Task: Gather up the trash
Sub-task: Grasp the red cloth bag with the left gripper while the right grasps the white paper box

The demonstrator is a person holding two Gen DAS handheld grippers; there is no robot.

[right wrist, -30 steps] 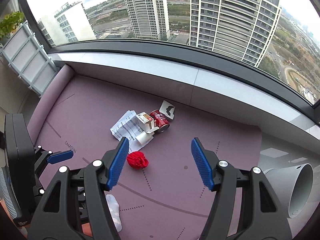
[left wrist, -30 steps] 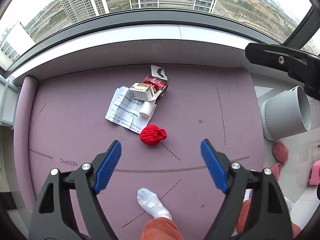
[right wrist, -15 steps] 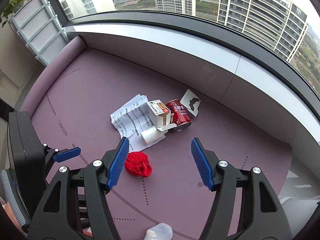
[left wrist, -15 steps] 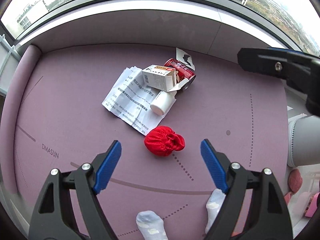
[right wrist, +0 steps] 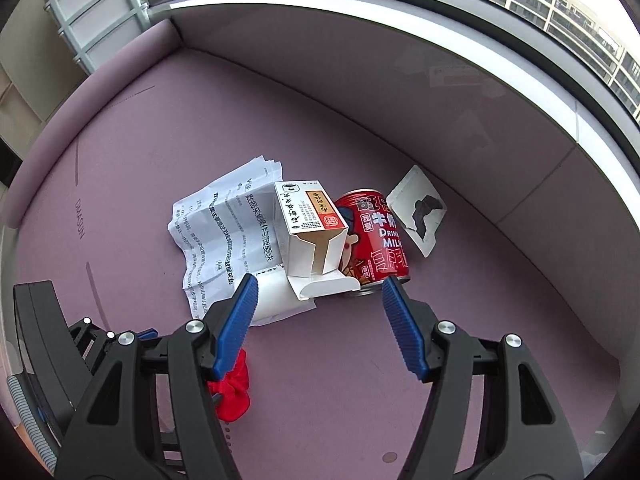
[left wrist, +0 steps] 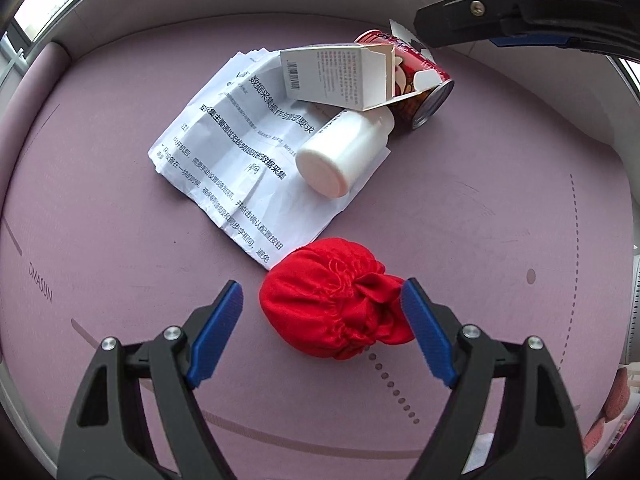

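Trash lies clustered on the mauve floor mat (left wrist: 100,208). The left hand-held gripper (left wrist: 322,334), jaws apart, straddles a soft crumpled red cloth pouch (left wrist: 336,300), which should squash easily if pinched mid-body. Further right, the right hand-held gripper (right wrist: 320,320), also parted, faces a rigid, light-looking red milk can (right wrist: 376,240) on its side.

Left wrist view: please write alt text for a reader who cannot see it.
Open left gripper hangs over a purple mat, its blue jaws either side of a crumpled red cloth. Beyond lie a creased printed sheet, a white bottle on its side, an open white carton and a red can.
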